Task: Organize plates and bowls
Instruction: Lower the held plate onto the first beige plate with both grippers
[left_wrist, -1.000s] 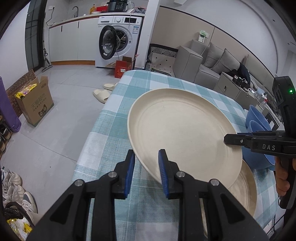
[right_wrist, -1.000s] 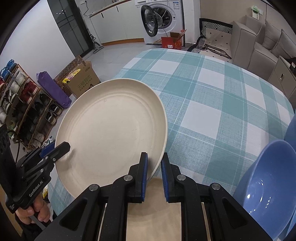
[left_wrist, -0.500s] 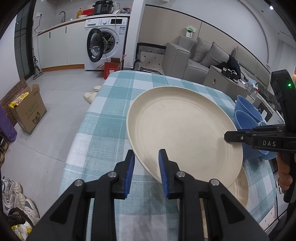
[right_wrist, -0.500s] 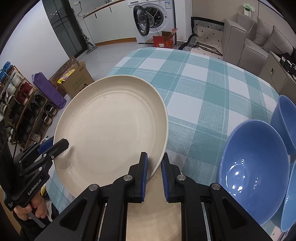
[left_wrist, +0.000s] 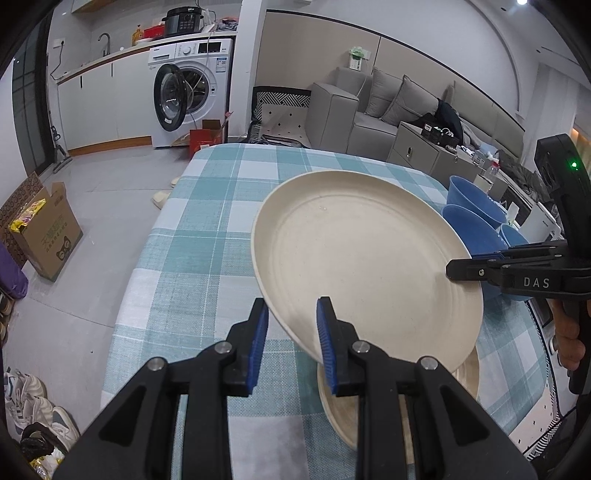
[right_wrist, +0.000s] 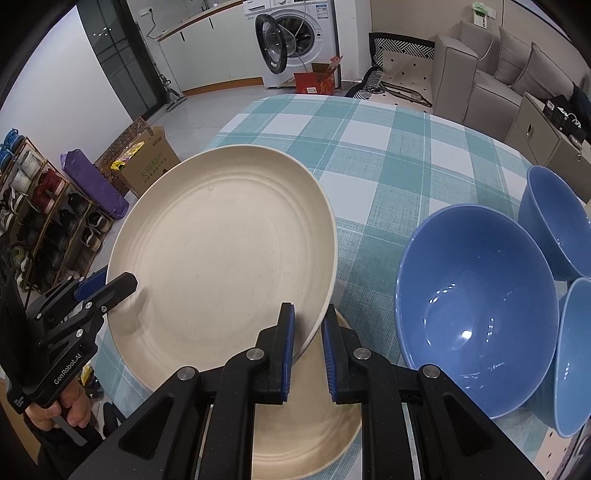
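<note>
A large cream plate (left_wrist: 362, 266) hangs tilted above the checked table, held by both grippers at opposite rims. My left gripper (left_wrist: 290, 314) is shut on its near rim in the left wrist view and shows at the left (right_wrist: 122, 284) in the right wrist view. My right gripper (right_wrist: 306, 321) is shut on the opposite rim and shows at the right (left_wrist: 454, 269) in the left wrist view. A second cream plate (right_wrist: 306, 424) lies flat on the table under the held one. Three blue bowls (right_wrist: 476, 314) (right_wrist: 554, 221) (right_wrist: 576, 350) stand to the right.
The table (right_wrist: 369, 147) has a teal and white checked cloth. Its left edge (left_wrist: 147, 258) drops to the floor, where a cardboard box (left_wrist: 44, 229) and a shoe rack (right_wrist: 48, 221) stand. A washing machine (left_wrist: 192, 85) and a grey sofa (left_wrist: 369, 110) lie beyond.
Both grippers have carried the plate together across the table and slightly up. The blue bowls have come into fuller view on the right. Both grips stay the same.
</note>
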